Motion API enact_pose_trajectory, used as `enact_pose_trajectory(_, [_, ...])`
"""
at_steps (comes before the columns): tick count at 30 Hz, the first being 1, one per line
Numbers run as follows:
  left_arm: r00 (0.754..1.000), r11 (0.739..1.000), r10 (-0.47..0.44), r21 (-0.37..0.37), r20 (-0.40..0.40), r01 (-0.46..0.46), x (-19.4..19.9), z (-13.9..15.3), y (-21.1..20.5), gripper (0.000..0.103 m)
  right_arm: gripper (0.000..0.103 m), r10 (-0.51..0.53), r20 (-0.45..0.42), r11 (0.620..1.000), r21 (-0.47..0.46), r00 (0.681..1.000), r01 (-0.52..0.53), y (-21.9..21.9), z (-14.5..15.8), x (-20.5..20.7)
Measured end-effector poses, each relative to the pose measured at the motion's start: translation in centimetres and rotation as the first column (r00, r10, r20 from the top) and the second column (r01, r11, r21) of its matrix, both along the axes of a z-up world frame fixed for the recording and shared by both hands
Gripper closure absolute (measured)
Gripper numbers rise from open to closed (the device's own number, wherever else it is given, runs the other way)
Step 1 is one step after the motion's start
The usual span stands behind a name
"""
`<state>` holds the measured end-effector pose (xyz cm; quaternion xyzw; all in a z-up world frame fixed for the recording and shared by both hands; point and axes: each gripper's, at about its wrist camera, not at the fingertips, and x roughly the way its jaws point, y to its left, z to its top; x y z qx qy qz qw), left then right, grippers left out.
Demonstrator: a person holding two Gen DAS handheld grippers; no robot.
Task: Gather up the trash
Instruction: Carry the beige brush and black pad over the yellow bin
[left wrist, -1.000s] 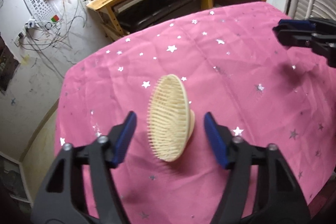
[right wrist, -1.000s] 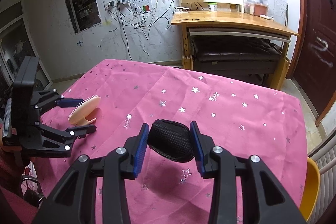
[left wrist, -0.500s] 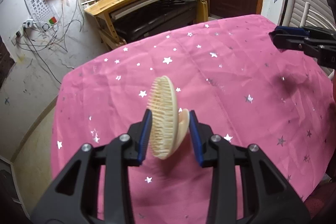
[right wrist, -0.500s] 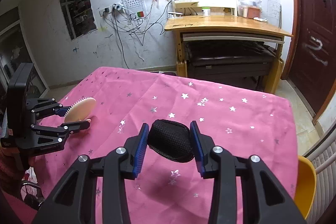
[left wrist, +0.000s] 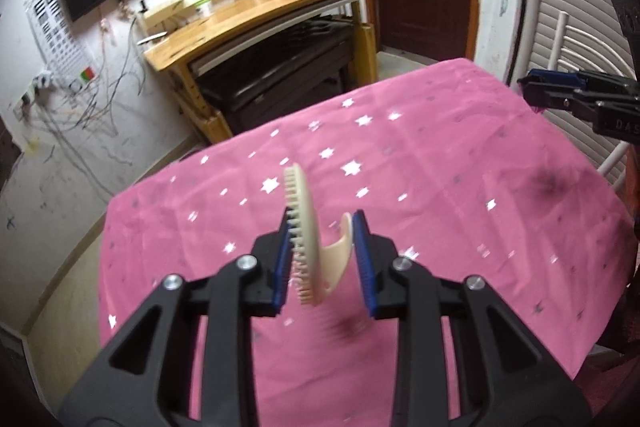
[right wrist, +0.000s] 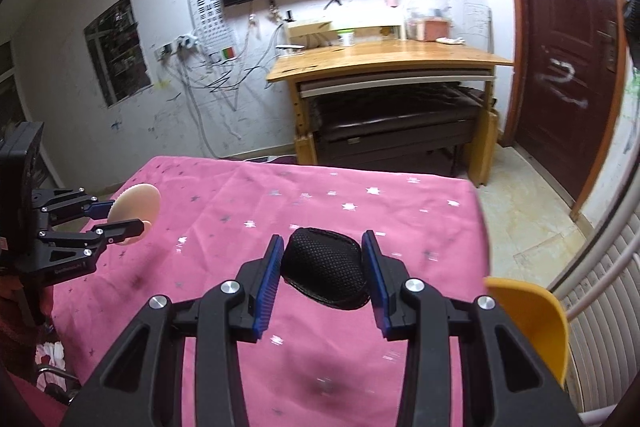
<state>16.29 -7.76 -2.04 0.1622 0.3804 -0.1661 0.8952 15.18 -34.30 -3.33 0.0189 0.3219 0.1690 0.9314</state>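
While left view lacks it, right tongs [right wrist: 322,277] grip mesh pouch [right wrist: 326,273].

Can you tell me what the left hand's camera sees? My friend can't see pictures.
The left gripper has its jaws closing on a cream bristle brush, lifted above a pink starry tablecloth. The right gripper pokes in at the right edge.

The pink star-print tablecloth [right wrist: 360,195] lies bare between and ahead of both grippers, open to passage. The left gripper [right wrist: 120,217] occupies the table's left edge. A yellow bin [right wrist: 532,315] sits just off the right edge, with a white slatted radiator [right wrist: 608,291] close behind it
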Motion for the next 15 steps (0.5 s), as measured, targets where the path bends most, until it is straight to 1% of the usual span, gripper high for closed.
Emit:
enact_pose_trajectory(4, [0.999,0.999,-0.043,0.003,0.010,0.043,0.2,0.5,-2.6,0.077,0.069,-0.059,0.006,0.998,0.014,0.998,0.059,-3.3,-0.1,-0.6])
enact_pose_trajectory(7, [0.997,0.997,-0.070,0.019,0.014,0.070,0.3,0.7,-4.4,0.077,0.069,-0.111,-0.003,0.993,0.037,0.994,0.111,-6.4,-0.7,-0.9])
enact_pose_trajectory(11, [0.998,0.996,-0.066,0.053,-0.017,0.067,1.1,0.0,-5.0,0.077,0.069,-0.153,-0.017,0.986,0.064,0.988,0.154,-9.3,-1.7,-1.2])
enact_pose_trajectory(13, [0.996,0.995,-0.066,0.077,-0.052,0.070,1.4,-0.8,-5.3,0.077,0.069,-0.171,-0.025,0.982,0.072,0.985,0.173,-10.5,-2.3,-1.4])
enact_pose_trajectory(14, [0.995,0.993,-0.072,0.086,-0.067,0.078,1.3,-1.2,-5.5,0.075,0.069,-0.178,-0.029,0.981,0.077,0.984,0.179,-10.9,-2.5,-1.4])
enact_pose_trajectory(15, [0.995,0.992,-0.071,0.096,-0.076,0.078,1.4,-1.7,-5.6,0.062,0.069,-0.181,-0.033,0.980,0.082,0.983,0.183,-11.3,-2.8,-1.3])
